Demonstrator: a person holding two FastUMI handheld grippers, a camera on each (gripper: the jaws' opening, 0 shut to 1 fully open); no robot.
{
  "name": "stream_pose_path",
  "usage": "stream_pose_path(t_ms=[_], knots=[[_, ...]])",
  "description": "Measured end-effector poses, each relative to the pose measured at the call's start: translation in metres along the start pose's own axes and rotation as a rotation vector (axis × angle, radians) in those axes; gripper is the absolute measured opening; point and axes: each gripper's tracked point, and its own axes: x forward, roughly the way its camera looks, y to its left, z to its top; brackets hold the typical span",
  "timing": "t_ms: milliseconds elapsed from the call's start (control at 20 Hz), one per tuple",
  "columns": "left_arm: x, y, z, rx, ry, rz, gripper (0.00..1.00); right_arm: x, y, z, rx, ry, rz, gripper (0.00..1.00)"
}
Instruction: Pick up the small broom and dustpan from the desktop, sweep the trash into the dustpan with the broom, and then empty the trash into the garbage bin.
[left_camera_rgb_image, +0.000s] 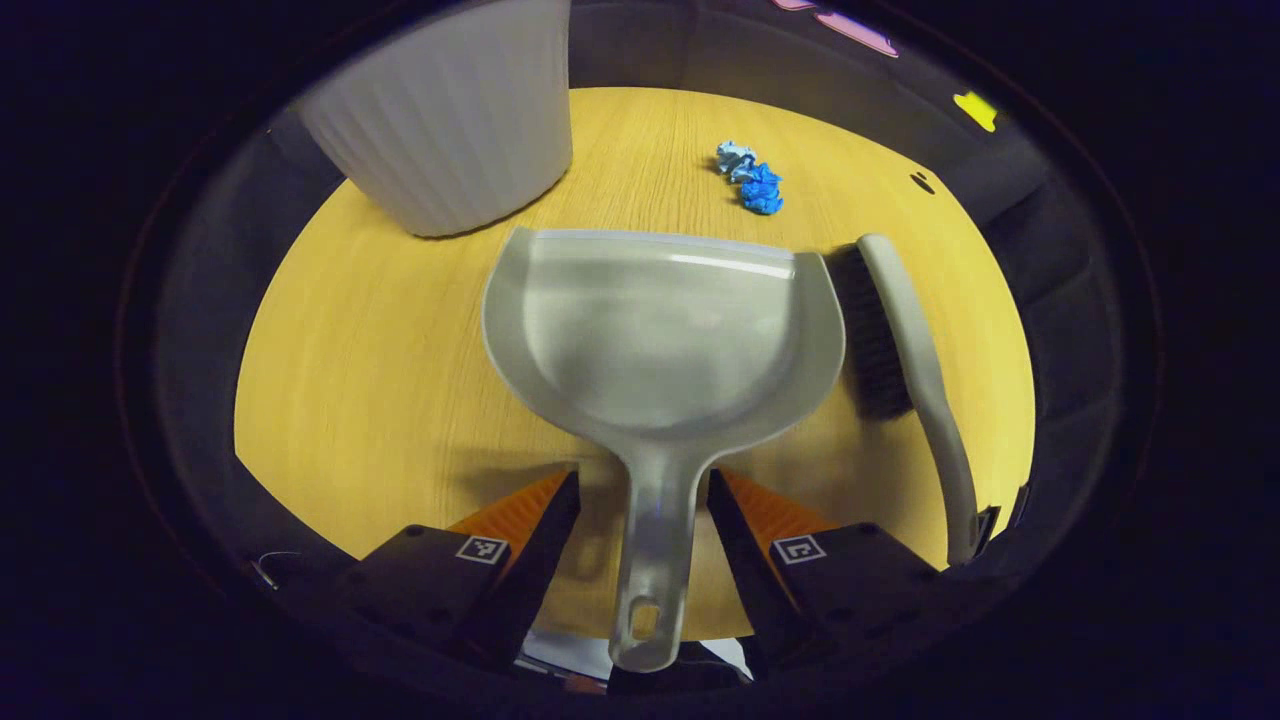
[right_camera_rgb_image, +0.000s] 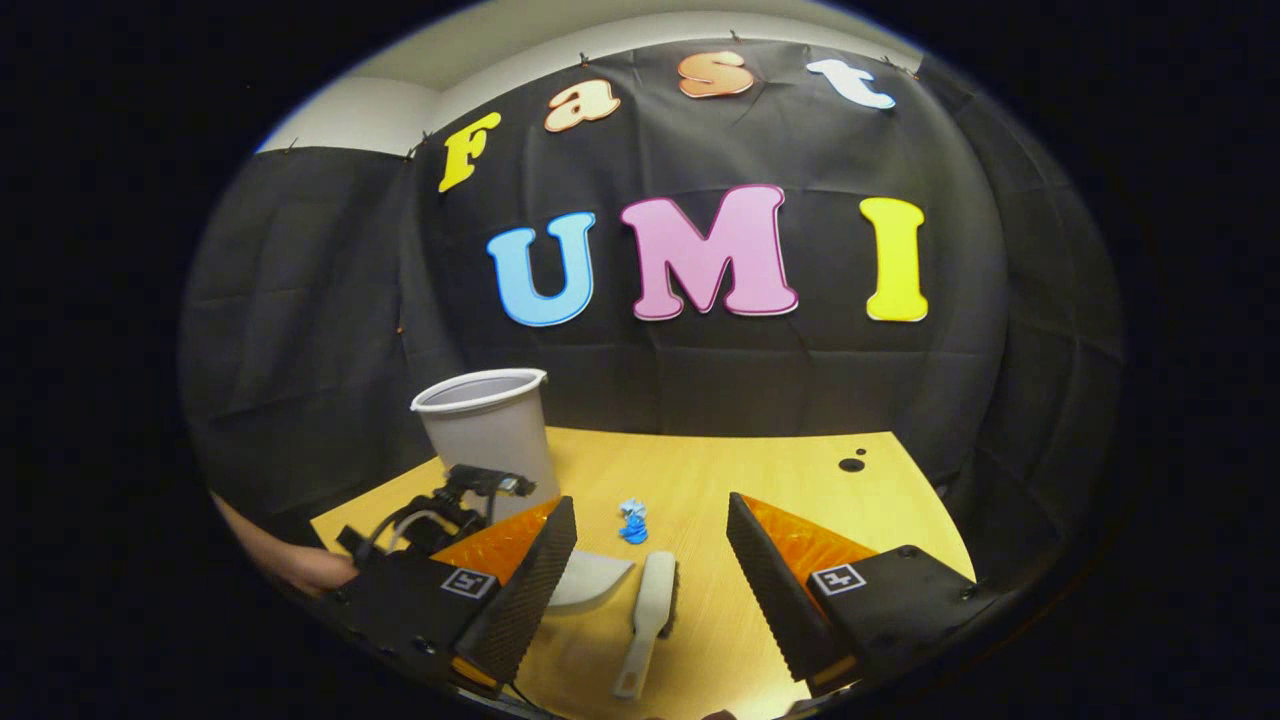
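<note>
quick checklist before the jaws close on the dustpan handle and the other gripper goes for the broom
1. Dustpan handle lies between the left gripper jaws: ok, jaws open on either side, not yet touching it.
2. Dustpan flat on the table, mouth facing the trash: ok.
3. Broom free to grasp: ok, it lies beside the dustpan with its handle toward the right gripper.
4. Right gripper ready: ok, jaws open, above the broom and not yet down at it.
5. Blue paper trash within the sweep path: ok, just beyond the dustpan's lip.
6. Garbage bin upright and its opening unobstructed: ok, seen in the right gripper view.
</note>
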Motion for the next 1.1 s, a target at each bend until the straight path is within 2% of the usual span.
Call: stream_pose_path(t_ms=[150,200,350,400,500,700,900,950,1100], knots=[[0.004,-0.002,0.007,-0.011,0.045,0.042,0.77,-0.008,-0.019,-0.006,0.003,0.016,0.034,0.98],[0.007,-0.006,0.010,-0.019,0.050,0.044,0.72,-0.008,-0.022,-0.009,0.027,0.029,0.046,0.98],[0.005,-0.012,0.012,-0.025,0.077,0.059,0.48,-0.008,-0.025,-0.006,0.079,0.043,0.075,0.98],[0.008,-0.012,0.013,-0.012,0.078,0.050,0.46,-0.009,-0.025,-0.006,0.084,0.049,0.080,0.98],[0.007,-0.015,0.012,0.005,0.093,0.030,0.31,-0.009,-0.022,-0.007,0.082,0.060,0.072,0.98],[0.004,-0.013,0.011,0.012,0.098,0.004,0.31,-0.010,0.006,0.003,0.111,0.059,0.054,0.98],[0.004,-0.003,0.006,0.090,0.106,-0.029,0.30,0.000,0.029,-0.011,0.043,0.131,-0.007,0.98],[0.004,0.000,0.004,0.114,0.108,-0.034,0.31,0.006,0.032,-0.022,0.037,0.172,-0.032,0.98],[0.004,0.007,0.003,0.155,0.107,-0.062,0.30,0.019,0.020,-0.074,-0.007,0.395,-0.154,0.98]])
